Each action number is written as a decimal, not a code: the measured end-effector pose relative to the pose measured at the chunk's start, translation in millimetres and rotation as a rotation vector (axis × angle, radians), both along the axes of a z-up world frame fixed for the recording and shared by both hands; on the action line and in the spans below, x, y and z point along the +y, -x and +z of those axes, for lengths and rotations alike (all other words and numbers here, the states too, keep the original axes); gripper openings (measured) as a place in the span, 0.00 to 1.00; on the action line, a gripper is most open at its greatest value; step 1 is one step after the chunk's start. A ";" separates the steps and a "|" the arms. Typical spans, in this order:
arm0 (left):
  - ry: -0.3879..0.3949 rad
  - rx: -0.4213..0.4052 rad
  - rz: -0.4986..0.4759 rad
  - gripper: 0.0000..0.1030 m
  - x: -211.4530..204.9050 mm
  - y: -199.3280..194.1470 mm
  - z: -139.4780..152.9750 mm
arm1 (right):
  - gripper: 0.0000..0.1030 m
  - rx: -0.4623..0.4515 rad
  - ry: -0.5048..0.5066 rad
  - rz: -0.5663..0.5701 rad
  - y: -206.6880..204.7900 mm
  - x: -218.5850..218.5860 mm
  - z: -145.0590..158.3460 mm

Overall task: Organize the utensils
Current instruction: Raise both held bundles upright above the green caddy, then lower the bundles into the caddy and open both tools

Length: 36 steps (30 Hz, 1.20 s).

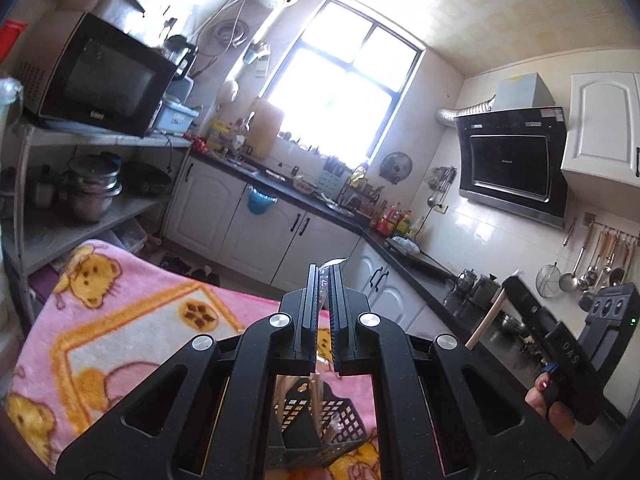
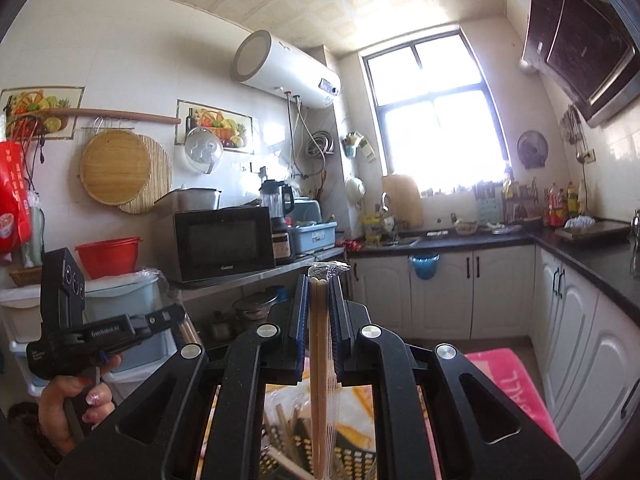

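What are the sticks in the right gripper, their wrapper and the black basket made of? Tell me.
Chopsticks: probably bamboo or wood, matte tan, straight grain.
Wrapper: thin clear plastic film, shiny and crinkled at the top.
Basket: likely moulded black plastic, open grid walls.

You stand in a home kitchen: white base cabinets [image 2: 440, 292] under a dark L-shaped counter [image 2: 592, 256], a microwave [image 2: 224, 242], a range hood [image 1: 514, 164], and ladles [image 1: 592, 268] hung on tiled wall.
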<state>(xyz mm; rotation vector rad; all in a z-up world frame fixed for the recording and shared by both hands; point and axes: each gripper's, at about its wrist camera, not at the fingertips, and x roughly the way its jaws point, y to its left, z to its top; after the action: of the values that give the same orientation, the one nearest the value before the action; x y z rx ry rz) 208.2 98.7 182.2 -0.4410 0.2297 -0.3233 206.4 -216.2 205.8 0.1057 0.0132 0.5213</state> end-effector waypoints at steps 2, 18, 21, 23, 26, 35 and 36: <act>-0.002 0.012 0.002 0.02 0.0 -6.0 -6.6 | 0.10 -0.007 0.019 -0.014 -4.3 3.9 -4.4; -0.063 0.080 -0.005 0.02 -13.4 -20.8 -53.5 | 0.10 0.023 0.085 -0.035 -32.7 24.6 -52.8; -0.083 0.090 -0.009 0.02 -18.4 -20.3 -61.1 | 0.10 0.028 0.095 -0.045 -35.4 26.2 -61.3; -0.093 0.097 -0.011 0.02 -21.6 -20.6 -65.4 | 0.10 0.030 0.107 -0.052 -36.3 27.0 -66.0; -0.107 0.108 -0.013 0.02 -25.7 -21.3 -72.0 | 0.10 0.037 0.120 -0.059 -39.0 28.3 -72.9; -0.130 0.141 -0.019 0.02 -33.8 -23.3 -88.3 | 0.10 0.087 0.137 -0.061 -47.3 30.8 -89.3; -0.133 0.144 -0.021 0.02 -34.9 -23.2 -89.5 | 0.10 0.093 0.139 -0.060 -47.4 31.5 -90.8</act>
<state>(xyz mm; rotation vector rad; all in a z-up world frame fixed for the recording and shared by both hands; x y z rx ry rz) 231.4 63.8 92.6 -0.3310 0.3937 -0.2948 253.8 -184.7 115.0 -0.0053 0.1360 0.4538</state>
